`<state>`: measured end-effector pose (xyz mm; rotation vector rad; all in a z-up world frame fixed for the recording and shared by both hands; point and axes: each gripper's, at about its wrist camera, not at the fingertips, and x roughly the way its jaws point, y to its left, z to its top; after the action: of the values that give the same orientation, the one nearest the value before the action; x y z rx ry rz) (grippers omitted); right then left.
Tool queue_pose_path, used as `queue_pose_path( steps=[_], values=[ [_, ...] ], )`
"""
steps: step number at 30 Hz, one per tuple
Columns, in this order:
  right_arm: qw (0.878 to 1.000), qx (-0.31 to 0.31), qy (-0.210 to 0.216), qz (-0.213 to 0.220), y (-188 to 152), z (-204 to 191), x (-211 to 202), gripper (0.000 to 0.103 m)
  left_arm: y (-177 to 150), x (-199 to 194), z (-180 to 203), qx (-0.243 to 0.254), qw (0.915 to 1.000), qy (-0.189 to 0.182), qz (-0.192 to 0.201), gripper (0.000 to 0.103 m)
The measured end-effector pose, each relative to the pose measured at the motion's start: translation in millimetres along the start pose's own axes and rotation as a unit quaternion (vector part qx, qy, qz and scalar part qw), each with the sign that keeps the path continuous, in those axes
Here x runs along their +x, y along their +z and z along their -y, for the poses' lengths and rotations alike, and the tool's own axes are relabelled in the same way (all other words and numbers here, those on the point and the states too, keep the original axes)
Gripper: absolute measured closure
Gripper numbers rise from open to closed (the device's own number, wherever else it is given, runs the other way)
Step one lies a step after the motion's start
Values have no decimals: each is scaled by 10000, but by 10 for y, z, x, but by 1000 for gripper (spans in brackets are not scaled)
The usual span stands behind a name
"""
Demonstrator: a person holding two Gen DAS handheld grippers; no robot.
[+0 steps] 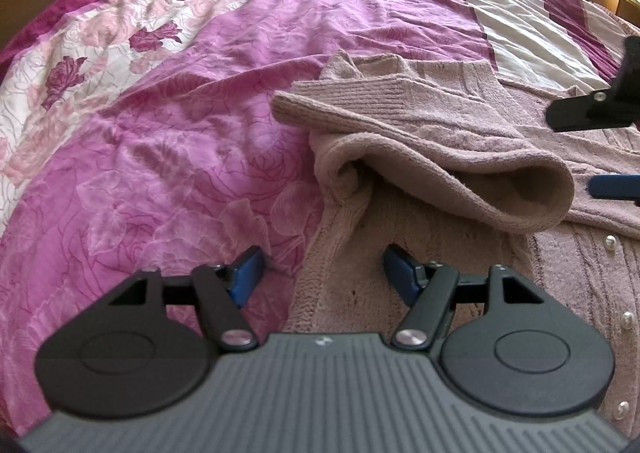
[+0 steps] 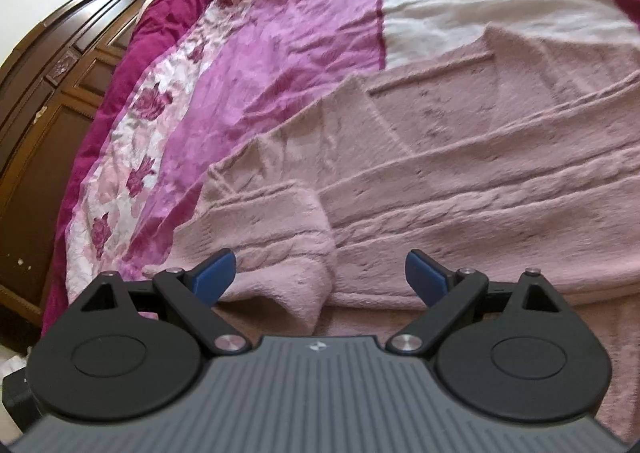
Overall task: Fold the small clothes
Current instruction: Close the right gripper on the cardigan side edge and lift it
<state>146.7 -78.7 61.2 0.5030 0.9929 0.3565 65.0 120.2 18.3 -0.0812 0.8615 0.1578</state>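
a dusty-pink knitted cardigan lies spread on the bed, over a purple floral bedspread. one sleeve is folded across the body, its open cuff facing the left wrist camera. pearl buttons run along the front edge. the left gripper hangs released above the cardigan's edge, blue pads apart, gripping nothing. the right gripper is likewise released, pads wide over a rumpled fold of knit, nothing clamped. a dark wooden wardrobe stands beside the bed.
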Motion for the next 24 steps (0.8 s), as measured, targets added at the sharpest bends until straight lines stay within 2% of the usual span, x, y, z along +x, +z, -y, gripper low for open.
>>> queue_pose_path(
  steps=[3, 6, 10, 12, 14, 15, 18, 24],
  values=[
    [9998, 59, -22, -191, 21, -28, 142, 9, 5, -6, -6, -41, 10000, -17, 3, 34],
    [9990, 185, 91, -388, 33, -30, 264, 17, 43, -30, -55, -195, 9997, -65, 124, 34],
    [9978, 204, 205, -604, 56, -80, 376, 35, 119, 7, -107, -270, 9993, -52, 251, 34],
    [9968, 276, 234, -710, 76, -90, 443, 46, 146, 39, -129, -322, 9991, -71, 261, 34],
    [9965, 253, 217, -761, 109, -109, 492, 76, 164, 64, -131, -353, 9989, -87, 308, 34],
    [9967, 205, 215, -757, 127, -130, 494, 82, 179, 72, -125, -341, 9987, -110, 351, 34],
    [9983, -264, 198, -477, 195, -261, 399, 89, 218, 90, -99, -273, 9983, -135, 492, 34],
    [9887, -1354, -24, 645, 285, -537, -67, 90, 280, 202, -78, -194, 9983, 158, 523, 32]
  ],
)
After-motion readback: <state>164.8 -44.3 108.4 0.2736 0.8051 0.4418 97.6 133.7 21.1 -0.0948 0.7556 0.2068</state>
